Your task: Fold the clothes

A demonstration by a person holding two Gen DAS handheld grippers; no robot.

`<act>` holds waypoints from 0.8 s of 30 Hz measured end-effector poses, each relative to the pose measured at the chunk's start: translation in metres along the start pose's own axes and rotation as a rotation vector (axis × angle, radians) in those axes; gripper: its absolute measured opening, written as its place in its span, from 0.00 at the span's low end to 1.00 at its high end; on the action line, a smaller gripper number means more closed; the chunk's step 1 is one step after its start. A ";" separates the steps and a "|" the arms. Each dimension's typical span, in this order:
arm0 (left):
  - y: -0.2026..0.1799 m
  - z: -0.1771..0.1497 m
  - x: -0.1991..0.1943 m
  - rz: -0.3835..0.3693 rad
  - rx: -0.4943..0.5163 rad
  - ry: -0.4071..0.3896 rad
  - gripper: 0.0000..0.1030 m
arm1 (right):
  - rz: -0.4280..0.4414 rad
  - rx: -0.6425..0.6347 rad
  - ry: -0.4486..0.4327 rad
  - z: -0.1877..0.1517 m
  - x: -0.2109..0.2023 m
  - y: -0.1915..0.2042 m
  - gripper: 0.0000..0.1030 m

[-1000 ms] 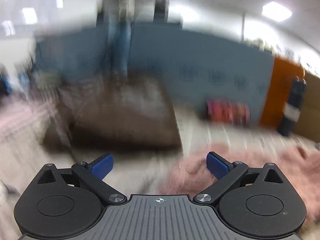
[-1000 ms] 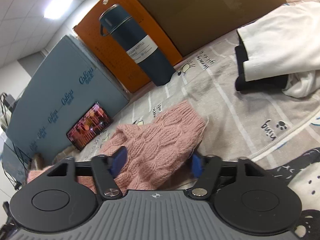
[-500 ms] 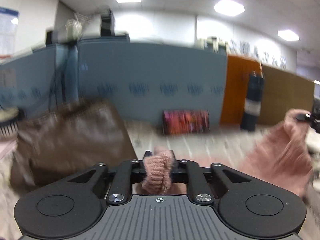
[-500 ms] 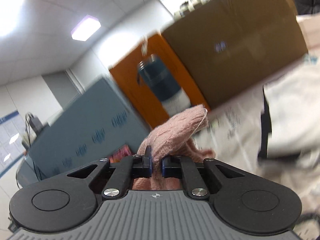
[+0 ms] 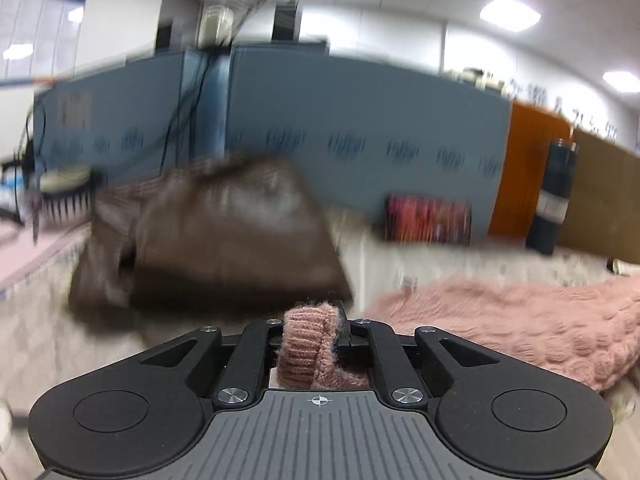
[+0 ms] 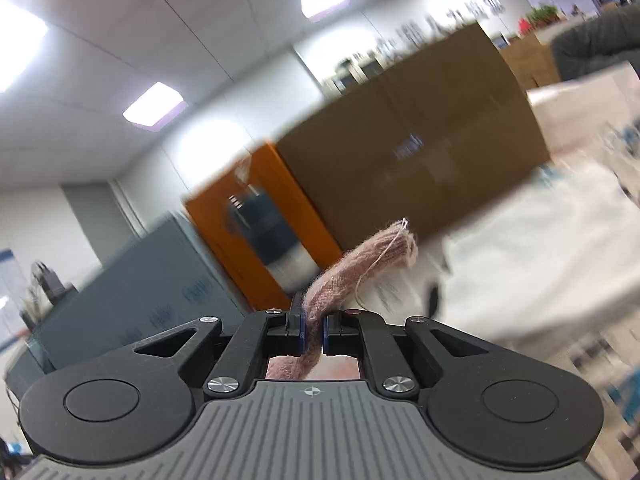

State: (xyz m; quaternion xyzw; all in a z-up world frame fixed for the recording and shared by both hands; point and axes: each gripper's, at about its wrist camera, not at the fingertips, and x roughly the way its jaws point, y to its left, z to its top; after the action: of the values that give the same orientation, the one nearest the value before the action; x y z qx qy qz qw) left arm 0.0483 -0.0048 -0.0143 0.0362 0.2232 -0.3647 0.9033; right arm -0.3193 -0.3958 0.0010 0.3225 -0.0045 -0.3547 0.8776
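Note:
A pink knitted sweater lies spread on the patterned table cloth to the right in the left wrist view. My left gripper is shut on a ribbed pink cuff of the sweater, which bunches up between the jaws. My right gripper is shut on another pink end of the sweater, which sticks up past the fingertips with a loose thread. The right gripper is lifted and tilted up toward the ceiling.
A brown garment lies heaped ahead of the left gripper. A dark flask, an orange board, a blue partition and a brown cardboard box stand at the back. White clothing lies at the right.
Both grippers closed on the pink sweater's ends and lifted. The right gripper keeps rising and tilting up; the left one has shifted, with the sweater body now lying to its right.

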 end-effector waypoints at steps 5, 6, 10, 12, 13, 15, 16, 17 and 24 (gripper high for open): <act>-0.001 -0.007 0.006 0.005 0.111 0.076 0.21 | -0.093 -0.024 0.151 -0.018 0.014 -0.020 0.07; -0.001 -0.004 0.002 0.008 0.141 0.057 0.24 | -0.104 -0.031 0.149 -0.015 0.013 -0.020 0.08; -0.001 0.010 -0.018 0.069 0.270 -0.052 0.63 | -0.162 -0.063 0.095 -0.002 0.002 -0.020 0.41; -0.005 0.016 -0.025 0.080 0.323 -0.100 0.76 | -0.202 -0.081 0.029 0.007 -0.008 -0.020 0.51; -0.009 0.020 -0.027 0.074 0.343 -0.115 0.76 | -0.196 -0.088 0.015 0.011 -0.011 -0.018 0.52; -0.015 0.027 -0.029 0.061 0.382 -0.144 0.76 | -0.129 -0.098 0.026 0.019 -0.011 -0.010 0.60; -0.024 0.032 -0.027 0.032 0.415 -0.149 0.76 | -0.085 -0.111 0.042 0.021 -0.009 -0.004 0.68; -0.033 0.034 -0.024 0.005 0.453 -0.154 0.76 | -0.032 -0.136 0.074 0.021 -0.004 0.005 0.72; -0.063 0.036 0.003 -0.335 0.605 0.011 0.76 | 0.292 -0.504 0.337 -0.015 0.038 0.076 0.85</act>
State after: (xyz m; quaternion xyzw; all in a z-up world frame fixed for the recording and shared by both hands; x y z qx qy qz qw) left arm 0.0208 -0.0613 0.0225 0.2675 0.1128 -0.5572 0.7780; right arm -0.2404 -0.3704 0.0238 0.1455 0.1821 -0.1569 0.9597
